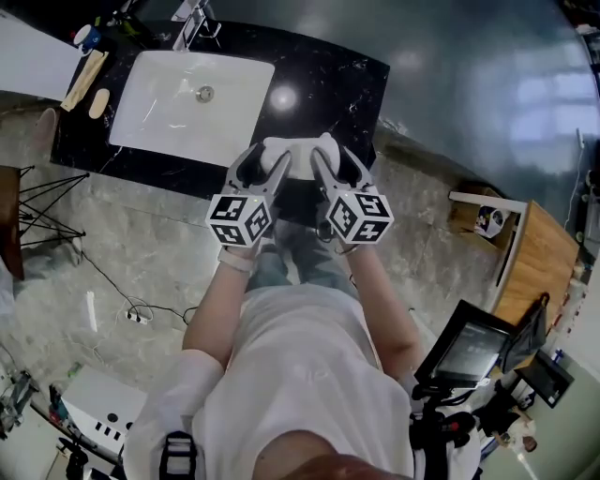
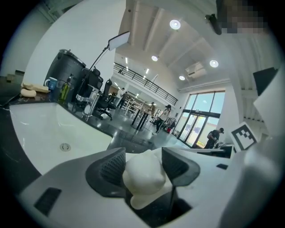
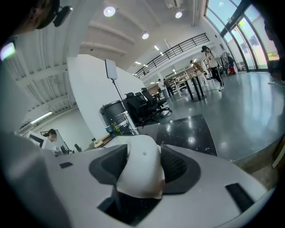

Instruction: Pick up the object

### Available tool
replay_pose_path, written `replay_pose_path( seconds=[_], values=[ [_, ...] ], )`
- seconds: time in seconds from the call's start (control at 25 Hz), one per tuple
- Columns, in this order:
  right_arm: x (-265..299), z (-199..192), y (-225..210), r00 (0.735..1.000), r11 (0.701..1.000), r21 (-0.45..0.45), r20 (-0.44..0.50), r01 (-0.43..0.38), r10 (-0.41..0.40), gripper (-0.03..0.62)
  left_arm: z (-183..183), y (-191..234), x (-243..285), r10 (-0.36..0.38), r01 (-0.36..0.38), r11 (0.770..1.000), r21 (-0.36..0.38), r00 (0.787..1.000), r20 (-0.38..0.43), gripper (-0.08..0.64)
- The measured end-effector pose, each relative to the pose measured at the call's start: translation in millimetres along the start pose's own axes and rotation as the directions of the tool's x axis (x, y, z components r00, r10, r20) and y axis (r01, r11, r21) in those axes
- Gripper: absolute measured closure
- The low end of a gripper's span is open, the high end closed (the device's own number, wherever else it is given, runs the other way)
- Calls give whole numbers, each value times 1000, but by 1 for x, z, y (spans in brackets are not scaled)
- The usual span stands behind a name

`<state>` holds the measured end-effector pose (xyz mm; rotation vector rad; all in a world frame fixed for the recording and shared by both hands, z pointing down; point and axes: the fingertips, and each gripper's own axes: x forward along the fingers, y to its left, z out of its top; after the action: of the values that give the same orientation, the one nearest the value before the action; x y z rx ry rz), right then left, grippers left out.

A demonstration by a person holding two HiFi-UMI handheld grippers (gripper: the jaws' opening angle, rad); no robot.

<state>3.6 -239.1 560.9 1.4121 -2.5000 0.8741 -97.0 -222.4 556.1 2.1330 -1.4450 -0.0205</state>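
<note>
Left gripper [image 1: 266, 159]: jaws clamped on one end of the white object [image 1: 298, 156]. Its own view shows the lump pinched between both pads.
Right gripper [image 1: 324, 157]: jaws clamped on the other end of the same object, which fills the gap in its own view too.
Object place: centre of the head view, bridging the two grippers over the near edge of the black counter [image 1: 352, 84]. Looks lifted clear, but contact underneath can't be told.
Object feel: looks soft and lumpy, maybe cloth. Not sure.
Risk 1: grippers drifting apart would stretch it or pull it out of one pinch.
Risk 2: uneven squeeze on soft stuff could let it slip and drop to the counter or floor.
Risk 3: swinging toward the upper left could put it in the sink [image 1: 178, 98].
Around: faucet [image 1: 192, 21] at top; wooden table [image 1: 539, 258] right; monitor [image 1: 469, 349] lower right; cable [image 1: 136, 309] on the floor, lower left.
In the way: nothing seen near the grippers; only the counter edge is close.
</note>
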Motion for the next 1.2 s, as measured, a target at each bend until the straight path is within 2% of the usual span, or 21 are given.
replay_pose_path(
  seconds=[0.24, 0.48, 0.8, 1.2],
  values=[
    [-13, 23, 34, 996, 998, -40, 77, -40, 43, 345, 29, -4, -31, -2, 1, 1000, 10, 995, 96, 308],
    [-31, 62, 58, 984, 995, -69, 162, -69, 79, 345, 75, -24, -49, -26, 17, 999, 45, 978, 205, 316],
    [-61, 127, 84, 941, 986, -136, 309, -100, 138, 345, 137, -61, -67, -83, 45, 991, 123, 941, 328, 319],
    [-89, 171, 98, 900, 979, -162, 396, -126, 181, 345, 181, -96, -82, -126, 54, 981, 184, 905, 406, 324]
  ],
)
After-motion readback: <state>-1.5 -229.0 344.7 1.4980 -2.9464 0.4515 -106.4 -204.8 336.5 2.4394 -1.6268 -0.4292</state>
